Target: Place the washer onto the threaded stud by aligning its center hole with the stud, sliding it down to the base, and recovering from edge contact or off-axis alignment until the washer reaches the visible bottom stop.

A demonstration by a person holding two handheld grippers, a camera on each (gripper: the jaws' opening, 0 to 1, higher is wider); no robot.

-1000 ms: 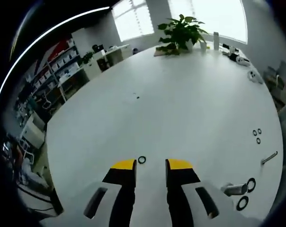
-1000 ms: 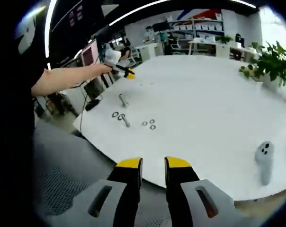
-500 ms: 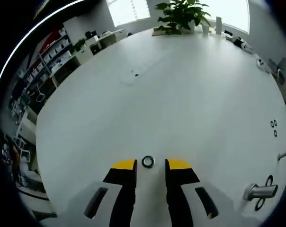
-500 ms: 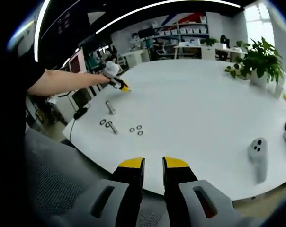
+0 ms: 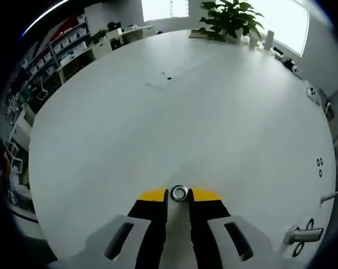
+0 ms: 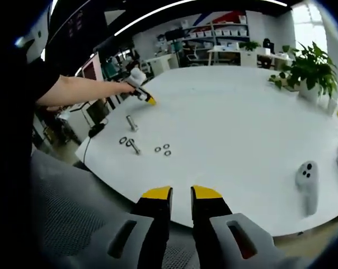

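A small metal washer (image 5: 178,194) lies on the white table (image 5: 202,112), squeezed between the yellow tips of my left gripper (image 5: 179,195), whose jaws touch it on both sides. The threaded stud (image 5: 295,235) stands near the lower right edge with a dark washer (image 5: 310,226) beside it. From the right gripper view, the stud (image 6: 131,122) is upright at the table's left end, close to the left gripper (image 6: 145,99) held by a person's arm (image 6: 79,89). My right gripper (image 6: 181,193) hangs off the near table edge, jaws slightly apart and holding nothing.
A second bolt (image 6: 134,147) lies near several loose washers (image 6: 166,149). White controllers (image 6: 306,184) rest at the right of the table. A potted plant (image 6: 311,61) stands at the far end. A grey mesh chair (image 6: 62,218) is below the table edge.
My left gripper has moved forward over the washer and its jaws have narrowed onto it. The right gripper stays almost still with the same small gap.
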